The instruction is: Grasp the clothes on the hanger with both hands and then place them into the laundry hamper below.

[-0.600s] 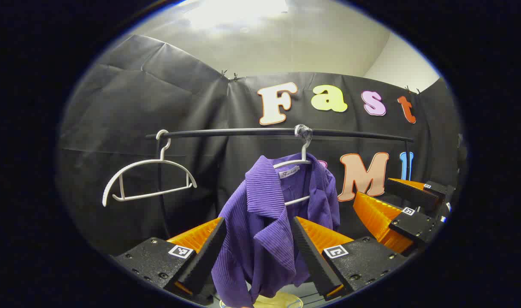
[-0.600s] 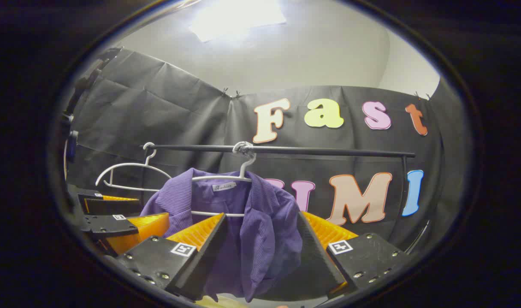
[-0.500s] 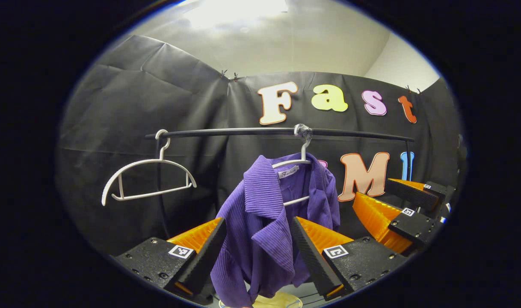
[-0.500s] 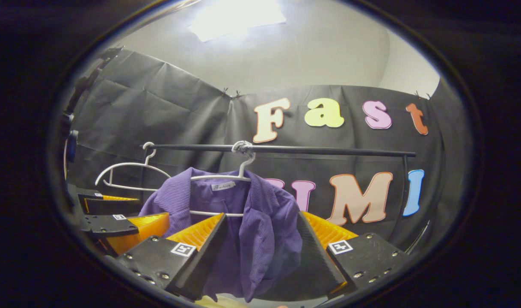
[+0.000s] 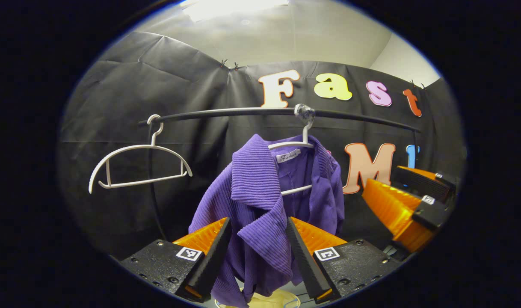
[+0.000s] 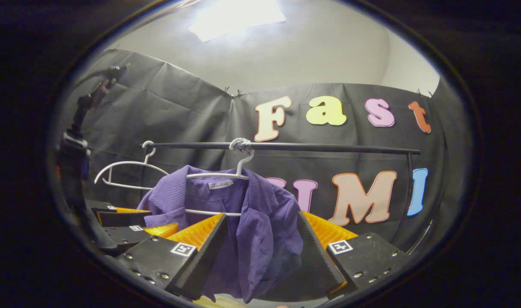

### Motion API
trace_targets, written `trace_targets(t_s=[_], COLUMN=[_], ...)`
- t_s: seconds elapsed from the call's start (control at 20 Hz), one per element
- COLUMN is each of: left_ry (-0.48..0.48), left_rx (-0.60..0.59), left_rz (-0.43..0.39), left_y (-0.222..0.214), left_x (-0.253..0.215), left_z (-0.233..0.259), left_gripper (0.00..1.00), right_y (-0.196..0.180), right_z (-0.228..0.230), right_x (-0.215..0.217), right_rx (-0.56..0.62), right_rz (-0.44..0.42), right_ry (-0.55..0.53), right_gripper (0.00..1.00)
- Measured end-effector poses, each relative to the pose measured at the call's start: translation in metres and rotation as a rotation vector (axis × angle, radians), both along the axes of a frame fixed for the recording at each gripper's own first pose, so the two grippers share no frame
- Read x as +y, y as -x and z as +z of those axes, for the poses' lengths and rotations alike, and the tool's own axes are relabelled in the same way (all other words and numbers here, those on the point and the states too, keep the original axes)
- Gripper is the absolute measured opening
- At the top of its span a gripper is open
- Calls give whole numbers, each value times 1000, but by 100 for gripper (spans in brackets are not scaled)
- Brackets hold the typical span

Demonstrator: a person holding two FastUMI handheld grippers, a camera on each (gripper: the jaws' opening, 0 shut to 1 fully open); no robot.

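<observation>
Two grippers frame a purple ribbed shirt (image 5: 264, 201) that hangs on a white hanger (image 5: 297, 143) from a black rail (image 5: 226, 114).

In the left gripper view, the left gripper (image 5: 254, 241) has its fingers spread, one on each side of the shirt's left front panel and collar flap; cloth lies between them, but they do not look pressed onto it. That placement suits a pinch on the left shoulder side, so the garment can be lifted off evenly. An empty white hanger (image 5: 136, 164) hangs further along the rail. Under the shirt a pale rim shows, likely the laundry hamper (image 5: 277, 301). Against the earlier frame, the shirt looms larger and the fingers stand closer together around the cloth: the gripper has moved in and started to narrow.

In the right gripper view, the right gripper (image 6: 260, 252) is likewise spread, its fingers flanking the shirt's (image 6: 252, 231) right panel without a visible squeeze. The left gripper (image 6: 128, 220) sits low at the shirt's far shoulder. Since the earlier frame this view has barely changed; the left gripper has shifted nearer the cloth.
</observation>
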State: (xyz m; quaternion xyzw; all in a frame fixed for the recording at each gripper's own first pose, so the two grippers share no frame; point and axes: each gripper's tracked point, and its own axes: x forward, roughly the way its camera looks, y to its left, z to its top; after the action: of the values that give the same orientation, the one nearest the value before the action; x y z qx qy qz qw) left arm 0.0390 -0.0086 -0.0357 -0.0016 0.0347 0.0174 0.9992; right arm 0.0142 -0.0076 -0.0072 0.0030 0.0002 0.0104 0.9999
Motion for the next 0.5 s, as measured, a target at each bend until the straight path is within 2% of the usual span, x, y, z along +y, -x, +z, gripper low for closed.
trace_targets(t_s=[0.05, 0.1, 0.15, 0.2, 0.25, 0.3, 0.4, 0.45, 0.5], left_ry=[1, 5, 7, 11, 18, 27, 62, 79, 85], left_rx=[3, 11, 10, 6, 5, 1, 9, 13, 18], left_rz=[-3, -11, -11, -20, -28, -18, -4, -2, 3], left_y=[-7, -13, -17, -21, -22, -23, -24, -22, -21], left_x=[-3, -6, -4, -4, -4, 0, 7, 6, 7], left_z=[-4, -8, -8, -6, -6, -5, -5, -5, -3], left_gripper=[80, 75, 67, 60, 52, 39, 12, 13, 6], right_y=[-1, -1, -3, -6, -7, -9, -16, -19, -23], right_z=[-1, -3, -5, -5, -6, -7, -13, -15, -19], right_x=[-2, -3, -4, -5, -6, -7, -10, -10, -10], right_rx=[1, 6, 10, 10, 8, 7, 12, 17, 21], right_rz=[0, 1, 2, 1, -2, -3, -3, 0, 2], right_ry=[2, 4, 6, 10, 15, 19, 23, 22, 23], right_gripper=[94, 94, 94, 99, 94, 97, 94, 94, 94])
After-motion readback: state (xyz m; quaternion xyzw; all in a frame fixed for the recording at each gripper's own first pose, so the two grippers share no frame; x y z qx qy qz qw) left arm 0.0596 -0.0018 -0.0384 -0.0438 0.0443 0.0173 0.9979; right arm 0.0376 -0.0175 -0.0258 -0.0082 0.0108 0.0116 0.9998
